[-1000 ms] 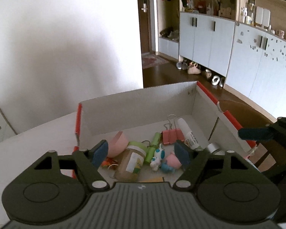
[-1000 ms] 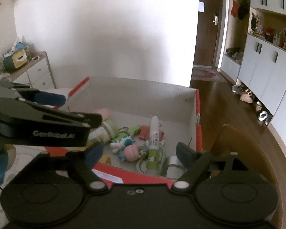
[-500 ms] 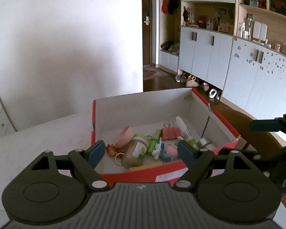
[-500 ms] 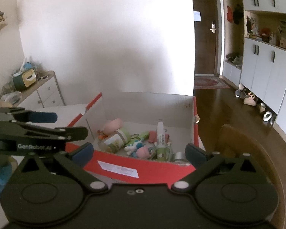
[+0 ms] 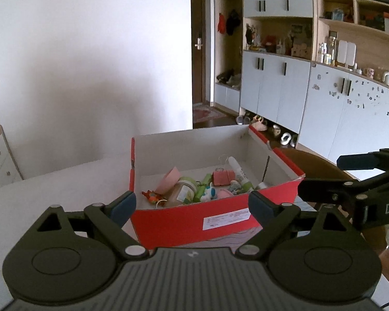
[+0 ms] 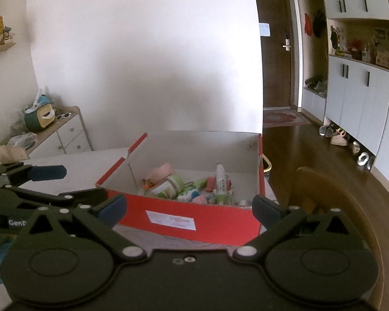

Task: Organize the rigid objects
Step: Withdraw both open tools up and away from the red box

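With small things already heaped inside the red box (image 5: 215,220): both tongs, left (image 5: 192,204) and right (image 6: 189,207), just spread wider, empty, short of box; sorting seemingly done.

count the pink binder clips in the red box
1: a pink binder clip lies near the back of the red box, beside the white tube. Others may be hidden under the clutter.

Box (image 5: 215,220) sits on table (image 5: 64,181), at 12 o'clock from both wrist views. Inside it: jar (image 5: 181,194) lying near the front wall, cup (image 5: 168,178) at its 10 o'clock, binder clip (image 5: 223,177) at its 2 o'clock, tube (image 5: 240,172) right of the clip. Chair (image 6: 332,194) at the box's 3 o'clock; drawer unit (image 6: 67,134) at its 10 o'clock, behind the table.
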Action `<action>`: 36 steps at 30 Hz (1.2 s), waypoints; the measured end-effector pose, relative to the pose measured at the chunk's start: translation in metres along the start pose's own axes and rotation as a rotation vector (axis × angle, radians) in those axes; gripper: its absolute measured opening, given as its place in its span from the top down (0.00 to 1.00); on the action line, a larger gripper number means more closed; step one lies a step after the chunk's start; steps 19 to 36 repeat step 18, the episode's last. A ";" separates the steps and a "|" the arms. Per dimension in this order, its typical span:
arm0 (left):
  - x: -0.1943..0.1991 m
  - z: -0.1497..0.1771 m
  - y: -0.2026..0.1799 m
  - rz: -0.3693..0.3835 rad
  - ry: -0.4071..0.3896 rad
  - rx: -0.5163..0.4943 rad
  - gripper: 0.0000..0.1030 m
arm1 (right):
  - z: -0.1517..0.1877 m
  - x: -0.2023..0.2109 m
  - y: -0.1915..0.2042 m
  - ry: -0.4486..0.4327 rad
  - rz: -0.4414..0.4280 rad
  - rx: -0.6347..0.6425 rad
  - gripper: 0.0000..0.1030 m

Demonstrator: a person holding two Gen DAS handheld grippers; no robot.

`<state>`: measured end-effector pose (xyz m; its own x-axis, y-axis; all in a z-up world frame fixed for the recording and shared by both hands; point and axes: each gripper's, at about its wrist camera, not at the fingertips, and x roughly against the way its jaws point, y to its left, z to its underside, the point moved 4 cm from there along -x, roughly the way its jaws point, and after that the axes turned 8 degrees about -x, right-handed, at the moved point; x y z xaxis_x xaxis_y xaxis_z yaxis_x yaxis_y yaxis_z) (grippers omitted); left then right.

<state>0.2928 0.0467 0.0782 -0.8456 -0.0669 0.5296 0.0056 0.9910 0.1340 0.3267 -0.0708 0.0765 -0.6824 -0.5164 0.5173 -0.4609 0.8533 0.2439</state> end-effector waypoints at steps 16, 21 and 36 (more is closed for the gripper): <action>0.027 0.007 -0.023 0.030 -0.051 -0.037 0.09 | 0.012 0.022 -0.005 0.008 -0.007 -0.019 0.00; 0.028 0.008 -0.024 0.032 -0.049 -0.037 0.09 | 0.012 0.022 -0.006 0.010 -0.007 -0.020 0.00; 0.028 0.008 -0.024 0.032 -0.049 -0.037 0.09 | 0.012 0.022 -0.006 0.010 -0.007 -0.020 0.00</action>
